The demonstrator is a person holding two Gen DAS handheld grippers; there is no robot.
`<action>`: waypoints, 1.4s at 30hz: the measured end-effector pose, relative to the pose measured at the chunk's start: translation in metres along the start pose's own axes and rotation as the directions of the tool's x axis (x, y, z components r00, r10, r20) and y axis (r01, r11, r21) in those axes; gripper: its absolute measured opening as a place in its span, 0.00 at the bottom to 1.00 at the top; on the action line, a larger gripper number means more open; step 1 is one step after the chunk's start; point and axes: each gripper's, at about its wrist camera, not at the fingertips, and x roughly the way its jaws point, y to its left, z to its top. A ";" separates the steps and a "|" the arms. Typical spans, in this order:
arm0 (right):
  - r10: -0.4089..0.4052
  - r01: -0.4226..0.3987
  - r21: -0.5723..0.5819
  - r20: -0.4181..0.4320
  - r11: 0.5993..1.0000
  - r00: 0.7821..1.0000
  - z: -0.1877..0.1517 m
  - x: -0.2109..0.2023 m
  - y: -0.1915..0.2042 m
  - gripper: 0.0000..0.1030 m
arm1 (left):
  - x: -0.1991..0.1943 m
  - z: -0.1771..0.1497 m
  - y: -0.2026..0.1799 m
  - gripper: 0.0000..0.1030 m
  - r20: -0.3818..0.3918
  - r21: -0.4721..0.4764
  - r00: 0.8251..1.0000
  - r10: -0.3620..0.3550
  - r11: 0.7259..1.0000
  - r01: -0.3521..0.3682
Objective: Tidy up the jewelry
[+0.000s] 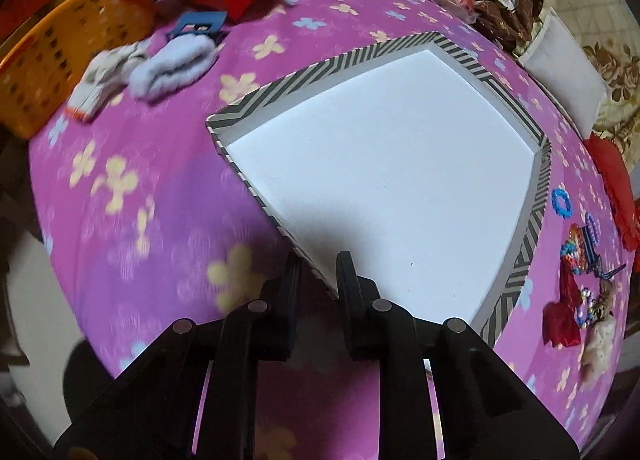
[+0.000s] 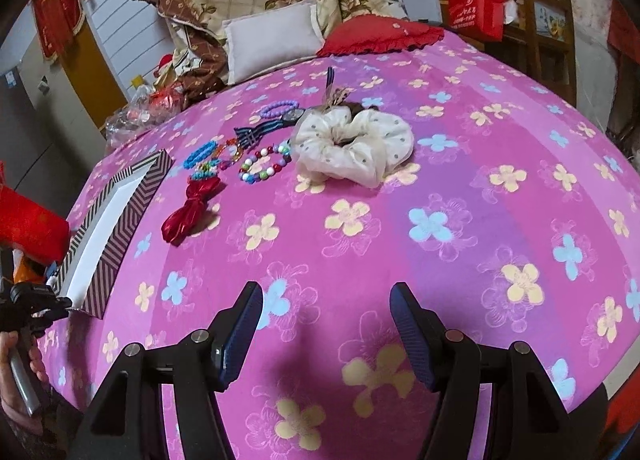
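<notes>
While left fingers [image 1: 319,264] clamp the striped box [image 1: 536,228] wall, right fingers [image 2: 326,300] apart — jewelry [image 2: 262,164] beyond.

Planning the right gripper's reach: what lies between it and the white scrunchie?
Only bare flowered bedspread lies between the right gripper and the white scrunchie, as the right wrist view shows.

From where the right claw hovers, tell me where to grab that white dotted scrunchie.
Take the white dotted scrunchie by its near puffy ruffle, coming down from above and from the near side. It lies flat on the pink floral sheet, and that near edge is free; beaded bracelets crowd its left. The right claw is open and probably wide enough.
</notes>
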 end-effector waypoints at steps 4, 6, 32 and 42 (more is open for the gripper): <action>0.001 -0.001 -0.015 -0.008 1.000 1.000 -0.004 0.001 0.001 0.62 | -0.011 -0.022 -0.005 0.21 0.036 0.004 0.999 0.009 1.000 -0.009; -0.006 0.006 -0.025 -0.008 1.000 1.000 -0.005 0.001 0.002 0.62 | -0.017 -0.029 -0.010 0.23 0.060 0.021 0.998 0.011 1.000 -0.012; -0.078 0.130 -0.153 0.307 0.980 0.948 -0.024 -0.107 0.022 0.75 | -0.233 -0.116 -0.014 0.80 0.622 0.355 0.760 -0.191 0.933 -0.057; -0.103 0.138 -0.135 0.240 0.981 0.965 -0.014 -0.088 0.011 0.75 | -0.227 -0.119 -0.024 0.80 0.624 0.387 0.752 -0.211 0.920 -0.063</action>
